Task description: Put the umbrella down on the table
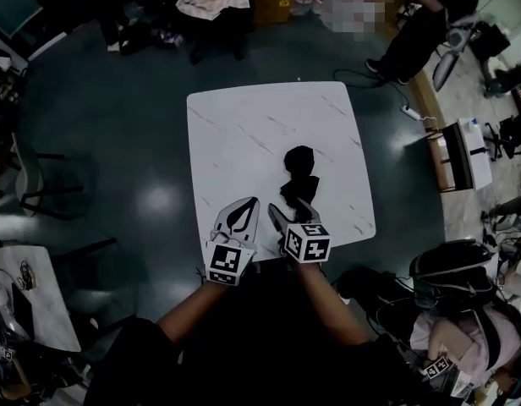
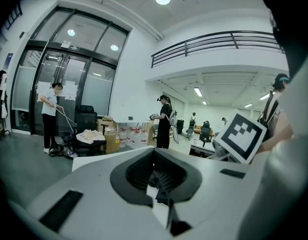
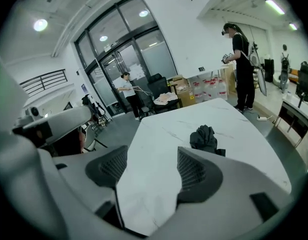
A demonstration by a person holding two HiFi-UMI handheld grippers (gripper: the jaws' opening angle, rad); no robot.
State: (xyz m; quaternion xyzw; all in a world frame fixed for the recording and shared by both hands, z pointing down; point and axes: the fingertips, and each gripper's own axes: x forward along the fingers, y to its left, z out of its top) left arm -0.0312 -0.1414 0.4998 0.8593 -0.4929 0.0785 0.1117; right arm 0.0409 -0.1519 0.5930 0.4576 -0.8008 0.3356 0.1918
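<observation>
Umbrella [image 1: 299,174] lay on table [image 1: 244,134], free of both tongs. Job looked done. Left tongs [image 1: 244,207] pinched together, empty. Right tongs [image 1: 290,212] wide apart, empty.

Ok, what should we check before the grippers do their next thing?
1. Umbrella lying on the table: ok.
2. Umbrella well inside the table's edges: ok.
3. Right gripper open, nothing between its jaws: ok.
4. Left gripper shut and holding nothing: ok.
5. Umbrella's strap fastened: cannot tell.
</observation>
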